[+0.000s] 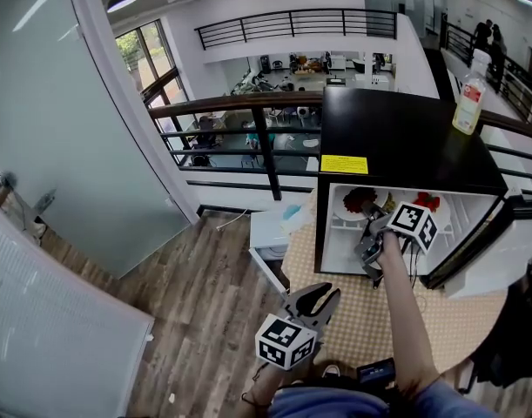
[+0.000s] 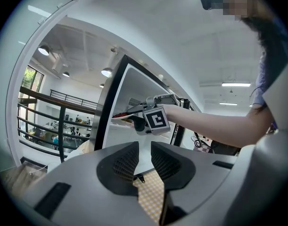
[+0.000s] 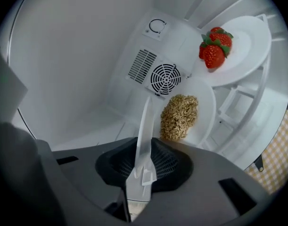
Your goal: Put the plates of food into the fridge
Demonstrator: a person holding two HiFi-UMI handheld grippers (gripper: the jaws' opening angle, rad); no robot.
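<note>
Currently you are clamping your right gripper [image 3: 143,167] on a white plate [image 3: 145,121] inside the mini fridge [image 1: 396,138], near the oats plate [image 3: 206,108] and strawberry plate [image 3: 243,46]; your left gripper [image 2: 143,161] is hanging with jaws apart, empty.

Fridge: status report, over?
Right gripper shut on plate rim, inside fridge. Left gripper jaws apart, empty. Strawberry plate and grain plate already inside, close ahead.

White plate [image 3: 144,126] – red strawberries [image 3: 214,48], black fridge [image 1: 396,138]
</note>
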